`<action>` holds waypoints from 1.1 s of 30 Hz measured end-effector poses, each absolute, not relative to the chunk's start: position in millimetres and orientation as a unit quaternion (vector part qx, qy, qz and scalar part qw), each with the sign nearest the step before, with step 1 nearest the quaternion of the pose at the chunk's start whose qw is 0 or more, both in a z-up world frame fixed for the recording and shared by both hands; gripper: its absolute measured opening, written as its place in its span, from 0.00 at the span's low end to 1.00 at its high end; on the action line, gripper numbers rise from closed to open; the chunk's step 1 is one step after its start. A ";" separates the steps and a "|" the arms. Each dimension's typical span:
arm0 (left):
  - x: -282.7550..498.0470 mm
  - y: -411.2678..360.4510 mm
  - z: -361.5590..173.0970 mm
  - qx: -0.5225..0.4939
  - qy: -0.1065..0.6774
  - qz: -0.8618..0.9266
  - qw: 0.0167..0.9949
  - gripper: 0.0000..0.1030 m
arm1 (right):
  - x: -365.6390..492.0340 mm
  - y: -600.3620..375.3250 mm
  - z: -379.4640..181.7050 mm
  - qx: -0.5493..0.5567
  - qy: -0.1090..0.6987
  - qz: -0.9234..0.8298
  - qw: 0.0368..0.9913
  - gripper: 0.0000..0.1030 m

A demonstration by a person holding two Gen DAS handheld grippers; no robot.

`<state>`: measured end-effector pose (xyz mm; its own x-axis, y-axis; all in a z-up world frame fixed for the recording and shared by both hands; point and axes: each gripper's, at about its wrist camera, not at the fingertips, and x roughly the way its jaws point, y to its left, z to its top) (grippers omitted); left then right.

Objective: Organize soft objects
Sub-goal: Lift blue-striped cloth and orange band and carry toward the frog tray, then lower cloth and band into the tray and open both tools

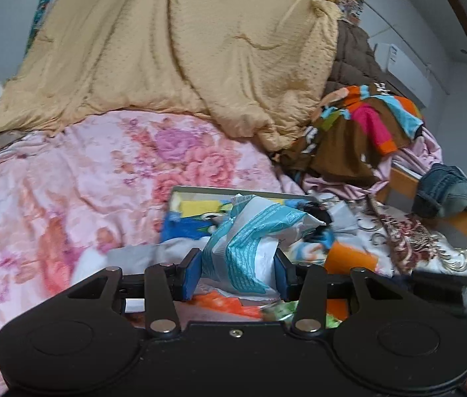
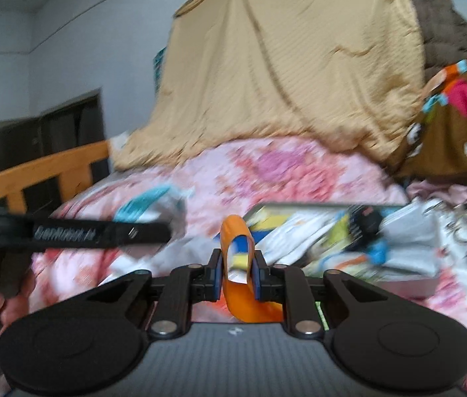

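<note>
My left gripper (image 1: 237, 273) is shut on a crumpled white and teal soft packet (image 1: 253, 235), held above a flat box (image 1: 207, 211) with colourful contents on the bed. My right gripper (image 2: 237, 276) is shut on a folded orange soft piece (image 2: 238, 258), held just in front of the same box (image 2: 349, 244). The left gripper's black body and the teal packet (image 2: 147, 205) show blurred at the left of the right wrist view. The right wrist view is motion-blurred.
A pink floral blanket (image 1: 84, 178) covers the bed. A tan quilt (image 1: 183, 49) is heaped behind it. A multicoloured brown garment (image 1: 359, 125) lies at right. Denim (image 1: 445, 192) hangs on the wooden bed rail (image 1: 465, 221). A wooden headboard rail (image 2: 44, 172) stands at left.
</note>
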<state>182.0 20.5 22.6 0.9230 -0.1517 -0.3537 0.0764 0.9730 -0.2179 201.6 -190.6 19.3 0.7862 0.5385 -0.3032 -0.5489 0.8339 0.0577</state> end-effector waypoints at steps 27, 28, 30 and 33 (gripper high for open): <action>386.9 -49.2 -8.8 -0.048 0.250 -0.054 0.966 0.46 | 391.6 -246.3 -3.7 0.011 0.136 0.191 0.972 0.20; 390.9 -50.1 -9.9 -0.043 0.257 -0.053 0.964 0.46 | 395.3 -245.2 -6.8 0.014 0.148 0.199 0.969 0.20; 397.1 -53.4 -11.1 -0.029 0.268 -0.054 0.961 0.46 | 398.5 -245.3 -12.0 0.023 0.169 0.212 0.962 0.20; 404.6 -60.0 -11.3 0.000 0.281 -0.058 0.958 0.46 | 408.4 -248.9 -17.9 0.055 0.207 0.233 0.948 0.20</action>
